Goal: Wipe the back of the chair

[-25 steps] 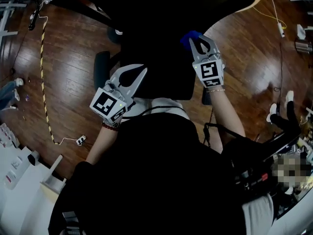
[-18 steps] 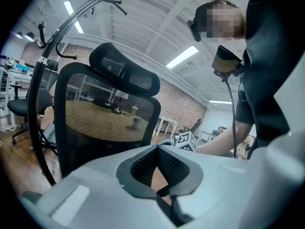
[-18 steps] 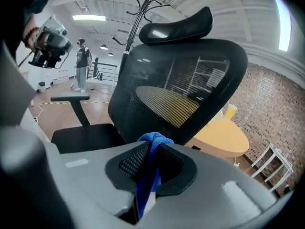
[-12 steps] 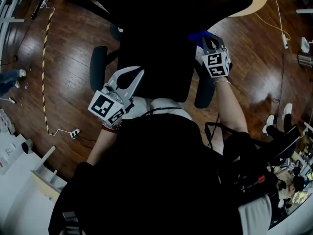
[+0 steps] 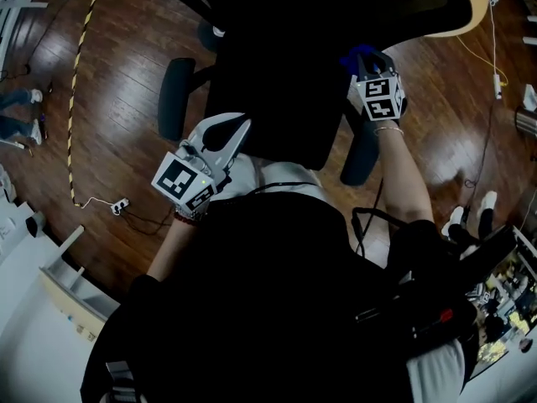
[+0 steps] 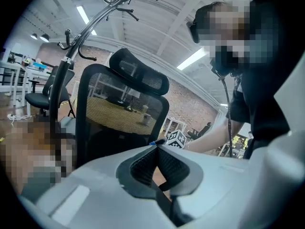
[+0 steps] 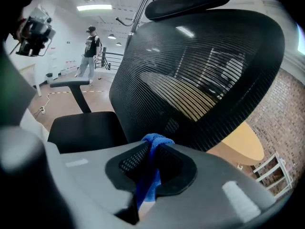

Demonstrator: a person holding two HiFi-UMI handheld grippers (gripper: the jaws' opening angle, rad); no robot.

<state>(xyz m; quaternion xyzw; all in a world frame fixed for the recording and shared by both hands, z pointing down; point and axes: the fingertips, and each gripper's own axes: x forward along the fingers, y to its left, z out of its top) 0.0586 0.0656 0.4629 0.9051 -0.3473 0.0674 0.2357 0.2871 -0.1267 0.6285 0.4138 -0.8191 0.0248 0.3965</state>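
Head view: black mesh office chair (image 5: 268,91) on dark wooden floor (image 5: 117,82). Left tool (image 5: 242,124) at backrest's lower left edge. Right tool (image 5: 372,64) at its right edge, with blue cloth (image 5: 356,54).

Left gripper view: left tool (image 6: 156,147) jaws together, nothing between.

Right gripper view: right tool (image 7: 152,146) clamped on blue cloth (image 7: 153,140), cloth just beside mesh backrest.

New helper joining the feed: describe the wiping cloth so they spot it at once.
Find the large black mesh-backed office chair. Right by its backrest, the right hand-held gripper is shut on a small bright blue fabric cloth. It is the only blue thing near the chair.
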